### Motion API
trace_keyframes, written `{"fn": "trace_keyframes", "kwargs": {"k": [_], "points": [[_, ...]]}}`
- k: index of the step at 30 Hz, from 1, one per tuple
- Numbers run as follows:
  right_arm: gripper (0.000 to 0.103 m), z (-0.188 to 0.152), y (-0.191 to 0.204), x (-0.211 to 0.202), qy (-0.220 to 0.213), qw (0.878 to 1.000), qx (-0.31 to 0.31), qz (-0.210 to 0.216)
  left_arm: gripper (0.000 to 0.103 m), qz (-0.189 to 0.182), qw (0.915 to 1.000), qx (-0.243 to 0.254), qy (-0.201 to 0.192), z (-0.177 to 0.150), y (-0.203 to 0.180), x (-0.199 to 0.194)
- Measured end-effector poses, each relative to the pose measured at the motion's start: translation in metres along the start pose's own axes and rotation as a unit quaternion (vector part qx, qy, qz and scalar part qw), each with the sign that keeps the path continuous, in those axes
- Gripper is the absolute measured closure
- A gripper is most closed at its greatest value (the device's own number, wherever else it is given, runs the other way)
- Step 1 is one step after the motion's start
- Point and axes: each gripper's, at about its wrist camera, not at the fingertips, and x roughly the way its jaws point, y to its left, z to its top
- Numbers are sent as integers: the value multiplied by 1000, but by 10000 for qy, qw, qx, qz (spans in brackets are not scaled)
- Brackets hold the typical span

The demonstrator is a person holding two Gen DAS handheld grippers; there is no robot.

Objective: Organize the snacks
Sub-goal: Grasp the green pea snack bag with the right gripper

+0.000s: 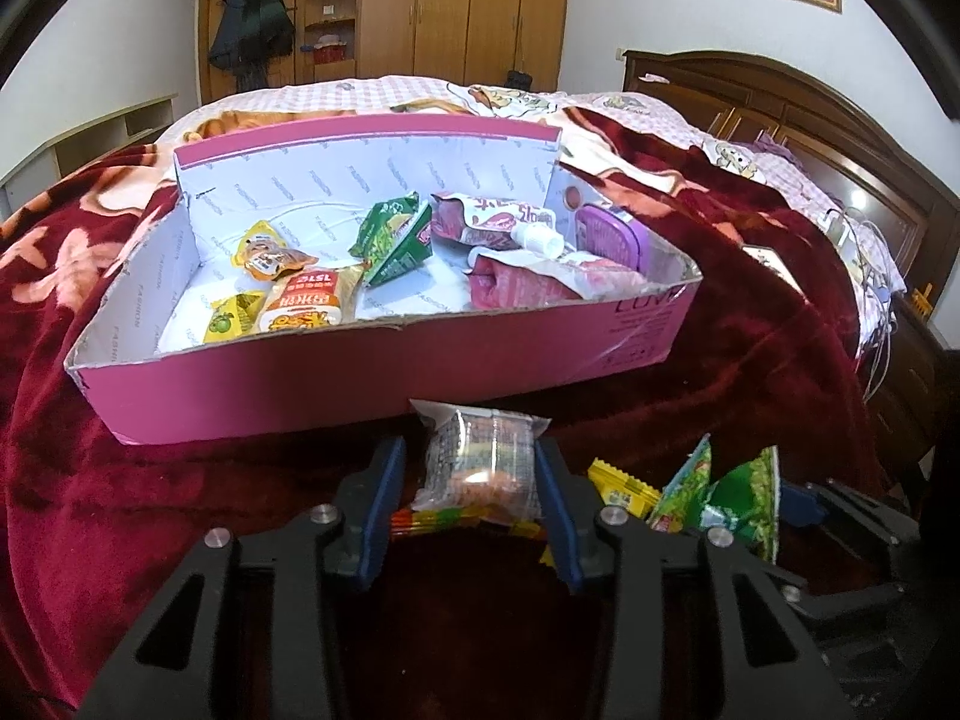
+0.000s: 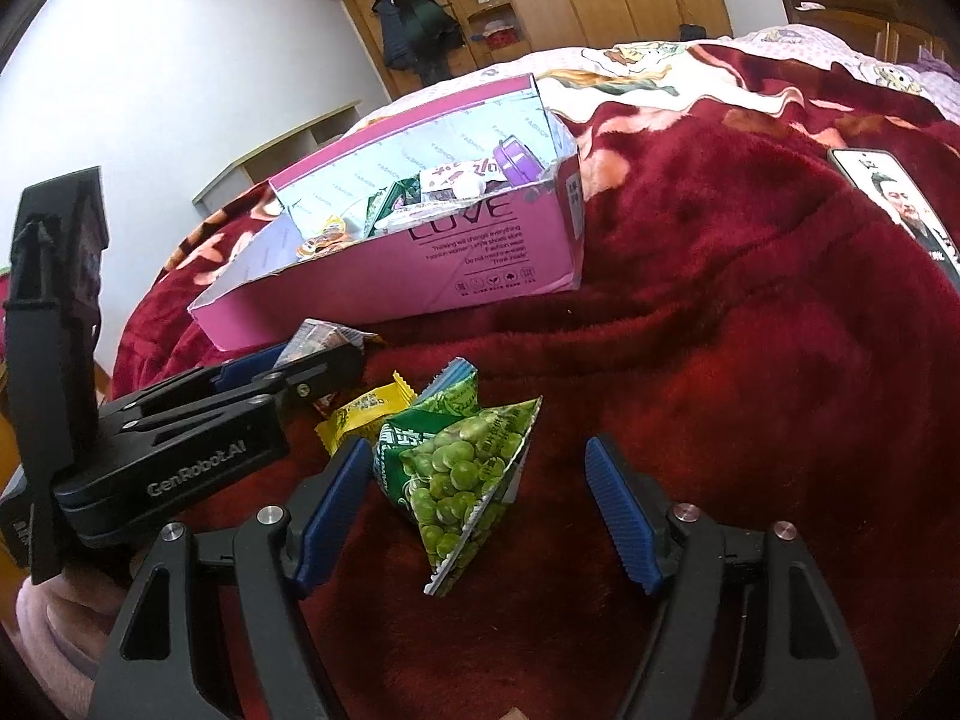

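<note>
A pink cardboard box lies on the red blanket and holds several snack packets; it also shows in the right wrist view. My left gripper is shut on a clear snack packet just in front of the box's near wall. My right gripper is open, its fingers either side of a green pea packet lying on the blanket. A yellow packet and another green packet lie just beyond it. The left gripper's body shows at the left.
A red blanket covers the bed. A phone-like flat item lies at the far right. A dark wooden headboard is at the right, wardrobes stand behind the bed.
</note>
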Motion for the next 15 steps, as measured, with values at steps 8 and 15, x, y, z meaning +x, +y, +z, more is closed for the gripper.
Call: {"fn": "trace_keyframes", "kwargs": {"k": [8,15], "points": [[27,-1,0,0,-21,10000,-12,-2,58,-76,9997,-167,-156,0,9,-16],[32,-1,3,-2,-85,9999,16,-118,58,-126,9993,-252,-239,0,14,-23]]}}
